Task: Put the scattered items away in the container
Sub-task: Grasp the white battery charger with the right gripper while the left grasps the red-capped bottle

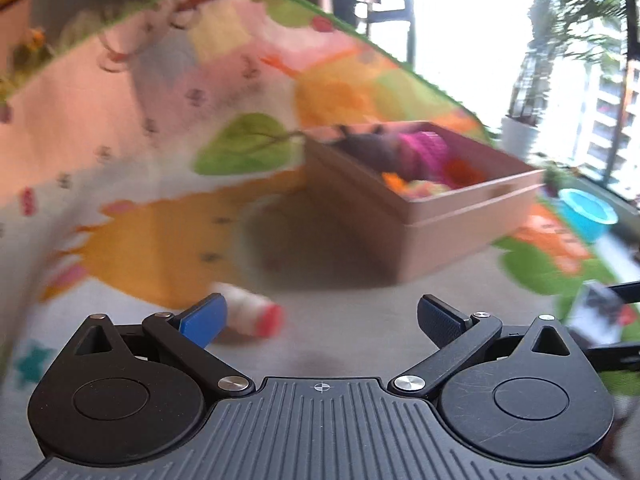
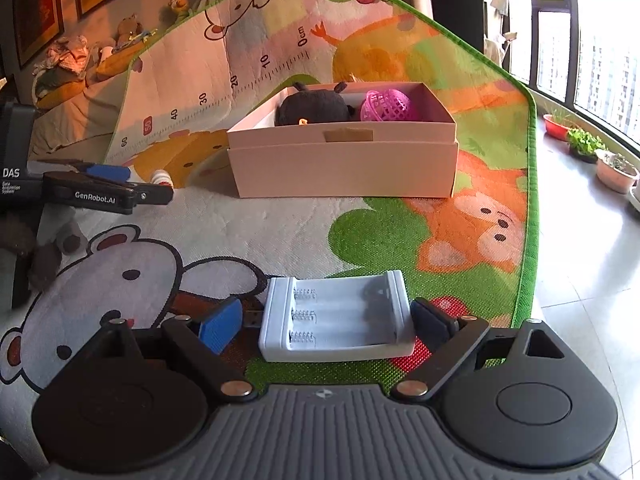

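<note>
Beige cardboard forms the box [image 1: 440, 216] at centre right of the left wrist view, which is heavily blurred. It sits on a colourful play mat [image 1: 120, 160] and holds 1 dark plush toy [image 1: 368, 150], 1 magenta mesh basket [image 1: 426, 148] and some orange and yellow-green pieces too smeared to count. At lower centre the left gripper [image 1: 320, 322] has its 2 blue-padded fingers spread wide apart with nothing between them. 1 small white bottle with a red end [image 1: 252, 314] lies on its side on the mat, just beside the left-hand pad [image 1: 202, 322]. At the right edge of the frame 1 turquoise basin [image 1: 586, 212] stands on the floor off the mat.

Sharper, the right wrist view shows the same box [image 2: 344, 168] at upper centre of the mat [image 2: 280, 224]. Inside it are the 1 dark plush toy [image 2: 314, 108], on the left, and the 1 magenta mesh basket [image 2: 386, 106], on the right, close beside each other. At lower centre 1 white battery holder [image 2: 336, 316] with 3 spring slots lies flat on the mat, between the 2 fingers of the right gripper [image 2: 330, 322]. The jaws are spread; the right-hand pad sits at the holder's edge, while the blue left-hand pad [image 2: 222, 326] stands a little clear of it. At middle left of the frame the left gripper [image 2: 104, 184] reaches in, with the small striped bottle [image 2: 162, 178] just past its tip. Along the right edge stand 3 plant pots [image 2: 584, 146] on the tiled floor.
</note>
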`<move>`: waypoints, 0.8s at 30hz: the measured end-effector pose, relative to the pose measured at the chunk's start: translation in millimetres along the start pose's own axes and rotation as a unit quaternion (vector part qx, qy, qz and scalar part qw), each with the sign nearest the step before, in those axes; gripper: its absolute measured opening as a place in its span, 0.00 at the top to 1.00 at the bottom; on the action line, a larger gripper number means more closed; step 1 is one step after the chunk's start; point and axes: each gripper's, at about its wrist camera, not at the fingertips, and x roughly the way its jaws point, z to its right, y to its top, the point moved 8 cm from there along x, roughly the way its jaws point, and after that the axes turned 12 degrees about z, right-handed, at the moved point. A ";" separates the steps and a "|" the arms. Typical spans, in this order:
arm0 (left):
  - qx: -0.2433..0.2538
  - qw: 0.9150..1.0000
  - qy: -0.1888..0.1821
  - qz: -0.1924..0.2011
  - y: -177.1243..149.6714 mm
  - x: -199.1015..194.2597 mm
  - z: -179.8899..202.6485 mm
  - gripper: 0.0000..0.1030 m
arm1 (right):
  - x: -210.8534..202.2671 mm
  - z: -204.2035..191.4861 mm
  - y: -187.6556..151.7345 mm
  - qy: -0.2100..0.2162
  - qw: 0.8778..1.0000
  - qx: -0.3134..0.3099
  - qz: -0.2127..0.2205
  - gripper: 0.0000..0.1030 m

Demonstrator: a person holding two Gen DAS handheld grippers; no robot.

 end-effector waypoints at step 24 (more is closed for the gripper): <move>0.026 0.998 -0.031 -0.040 -10.6 12.4 -6.7 0.50 | 1.1 -0.5 -0.6 -0.007 1.000 -0.005 -0.004 0.11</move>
